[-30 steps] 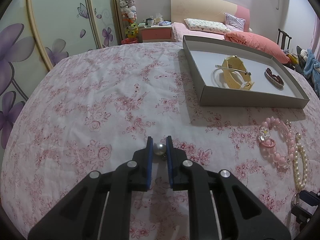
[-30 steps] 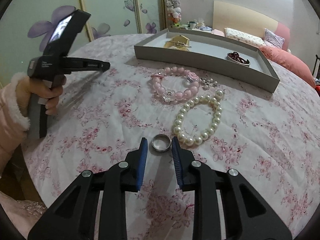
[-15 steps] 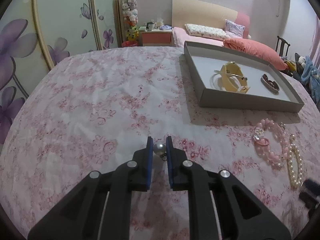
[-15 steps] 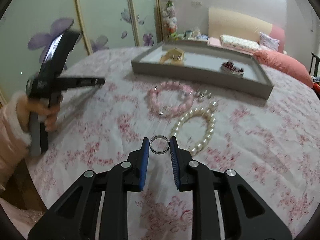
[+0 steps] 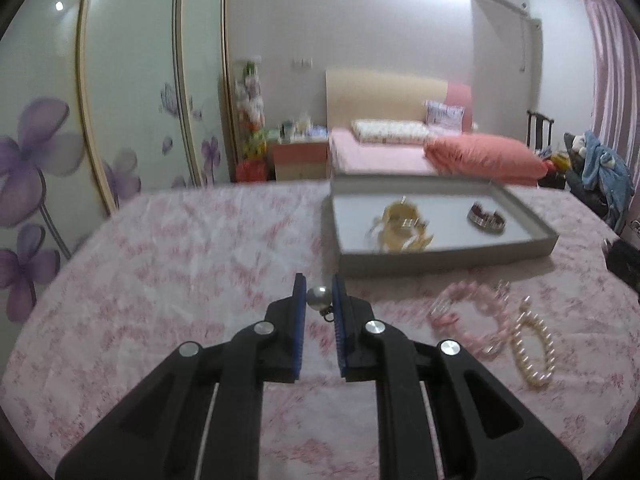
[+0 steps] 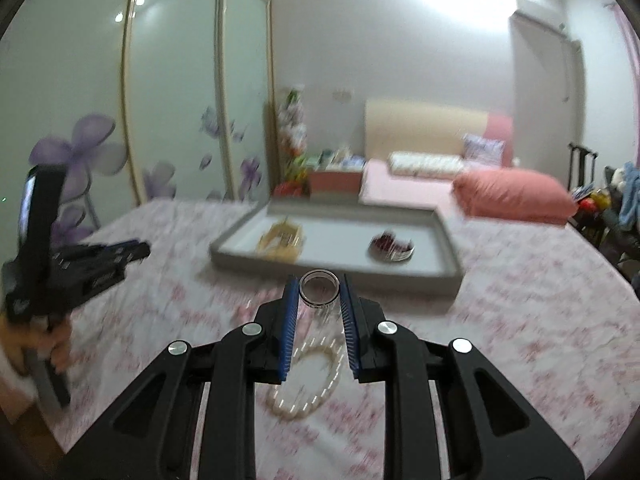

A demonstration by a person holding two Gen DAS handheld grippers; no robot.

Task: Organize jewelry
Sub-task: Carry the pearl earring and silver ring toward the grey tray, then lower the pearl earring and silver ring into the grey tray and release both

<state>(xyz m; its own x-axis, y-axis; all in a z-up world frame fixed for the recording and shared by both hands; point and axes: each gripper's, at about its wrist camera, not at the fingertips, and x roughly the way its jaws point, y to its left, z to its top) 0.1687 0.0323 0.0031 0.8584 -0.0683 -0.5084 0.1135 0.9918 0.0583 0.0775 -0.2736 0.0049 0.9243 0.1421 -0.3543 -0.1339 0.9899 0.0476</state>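
My left gripper (image 5: 319,294) is shut on a grey pearl earring (image 5: 319,295) and holds it above the floral cloth, short of the grey tray (image 5: 440,260). My right gripper (image 6: 319,294) is shut on a silver ring (image 6: 319,289), lifted above the cloth in front of the tray (image 6: 332,272). The tray holds a yellow hair clip (image 5: 402,226) and a dark red heart piece (image 5: 486,216). A pink bead bracelet (image 5: 476,320) and a white pearl bracelet (image 5: 534,354) lie on the cloth. The pearl bracelet (image 6: 308,380) lies under my right gripper.
The left hand-held gripper (image 6: 80,264) shows at the left of the right wrist view. A bed with a pink pillow (image 5: 480,156) stands behind the table. Sliding wardrobe doors (image 5: 120,100) with purple flowers line the left side. The views are motion-blurred.
Both grippers have risen from the cloth and tilted up with their pieces still held. The right gripper closed on the ring and lifted it; the tray now sits nearer in both views.
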